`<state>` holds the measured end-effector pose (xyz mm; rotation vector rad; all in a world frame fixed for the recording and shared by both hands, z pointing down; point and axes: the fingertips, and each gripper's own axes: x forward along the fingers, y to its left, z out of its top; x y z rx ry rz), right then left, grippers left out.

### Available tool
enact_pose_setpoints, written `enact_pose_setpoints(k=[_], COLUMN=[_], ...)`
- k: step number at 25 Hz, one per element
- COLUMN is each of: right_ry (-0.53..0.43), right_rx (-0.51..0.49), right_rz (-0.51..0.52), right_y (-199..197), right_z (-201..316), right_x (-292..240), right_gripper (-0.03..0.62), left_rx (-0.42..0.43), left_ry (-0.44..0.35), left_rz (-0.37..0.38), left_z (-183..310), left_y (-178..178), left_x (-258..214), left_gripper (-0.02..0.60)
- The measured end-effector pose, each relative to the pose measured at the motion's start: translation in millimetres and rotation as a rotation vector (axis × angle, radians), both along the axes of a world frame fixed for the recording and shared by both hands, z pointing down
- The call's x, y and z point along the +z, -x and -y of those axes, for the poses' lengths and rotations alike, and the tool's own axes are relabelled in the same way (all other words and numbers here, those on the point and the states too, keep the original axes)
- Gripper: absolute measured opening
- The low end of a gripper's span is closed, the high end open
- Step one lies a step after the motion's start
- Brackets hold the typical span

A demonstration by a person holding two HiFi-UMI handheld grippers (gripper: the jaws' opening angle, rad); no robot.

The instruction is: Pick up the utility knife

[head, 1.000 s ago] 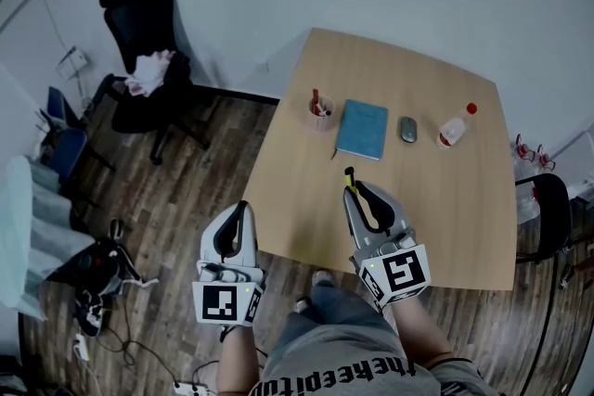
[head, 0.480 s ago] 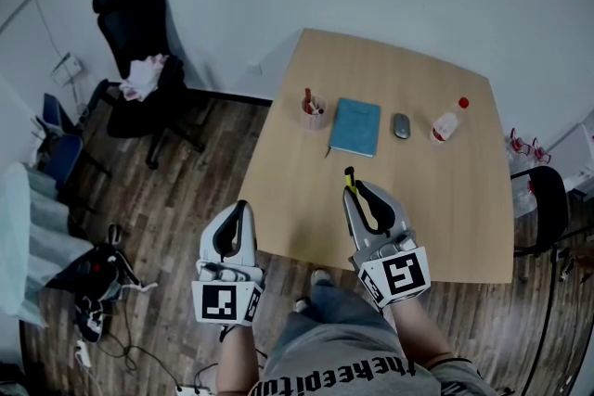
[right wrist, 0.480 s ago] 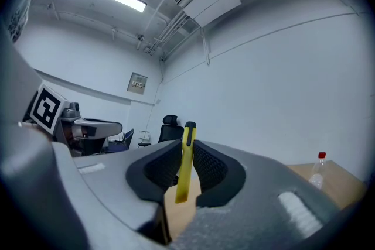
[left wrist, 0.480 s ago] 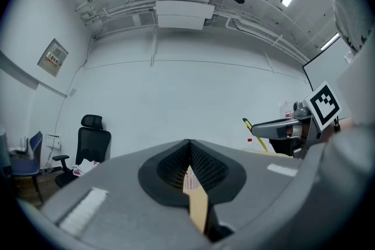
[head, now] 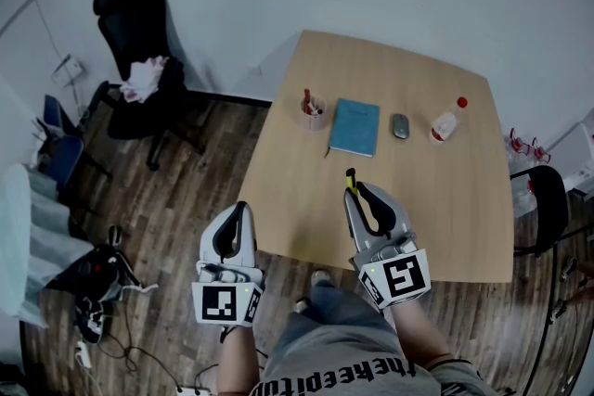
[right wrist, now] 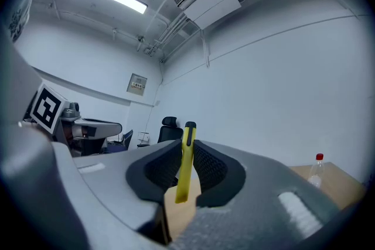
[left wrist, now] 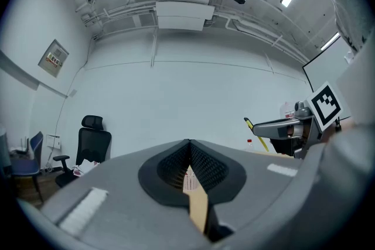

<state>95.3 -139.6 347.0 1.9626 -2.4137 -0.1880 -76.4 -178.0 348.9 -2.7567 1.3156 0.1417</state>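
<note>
Yellow utility knife (right wrist: 184,168) is clamped between the right gripper (head: 355,192) pads, over the table (head: 464,209) near its front edge; best to grip firmly and lift level, with the left gripper (left wrist: 188,148) closed, empty, aside.

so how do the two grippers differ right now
The right gripper is clamped on the yellow utility knife, which sticks out past its tips. The left gripper has its jaws together on nothing. The right gripper is over the table, while the left gripper sits at the table's left edge. Both have the same grey build and point the same way.
</note>
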Motion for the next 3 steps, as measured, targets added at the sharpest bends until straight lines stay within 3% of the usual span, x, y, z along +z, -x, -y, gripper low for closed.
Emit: enact_pose_setpoints(k=[3], right_ry=[-0.005], right_rx=[-0.001], right_rz=[-0.001], right_y=[0.8], right_z=[-2.0], right_x=[-1.1], right_gripper=[0.063], left_rx=[-0.002], left_ry=[0.001], left_rz=[0.000], left_z=[-1.3], left_y=[0.6], left_x=[-0.2], left_gripper=[0.009])
